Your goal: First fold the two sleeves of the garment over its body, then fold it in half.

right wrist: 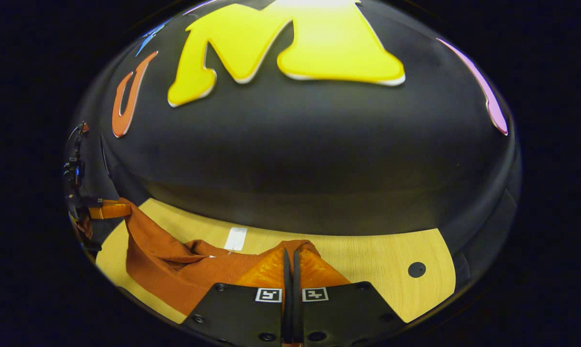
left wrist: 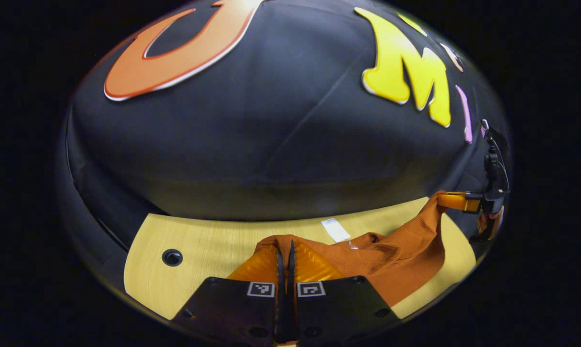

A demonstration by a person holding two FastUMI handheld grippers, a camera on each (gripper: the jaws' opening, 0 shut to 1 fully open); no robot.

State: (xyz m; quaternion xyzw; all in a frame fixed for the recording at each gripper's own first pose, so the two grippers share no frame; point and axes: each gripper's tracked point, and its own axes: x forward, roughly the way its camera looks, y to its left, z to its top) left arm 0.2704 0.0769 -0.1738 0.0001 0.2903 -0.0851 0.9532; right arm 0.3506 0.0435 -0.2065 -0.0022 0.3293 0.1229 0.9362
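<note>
A rust-orange garment hangs slack between my two grippers above the wooden table. My left gripper is shut on one end of its edge. The right gripper shows far off at the right in the left gripper view, holding the other end with a hand behind it. In the right gripper view my right gripper is shut on the garment, and the left gripper grips the far end at the left. A white tag hangs from the sagging middle.
The table is light wood with a round black hole near one side, also seen as the hole in the right gripper view. The black cloth wall rises close behind the table's far edge.
</note>
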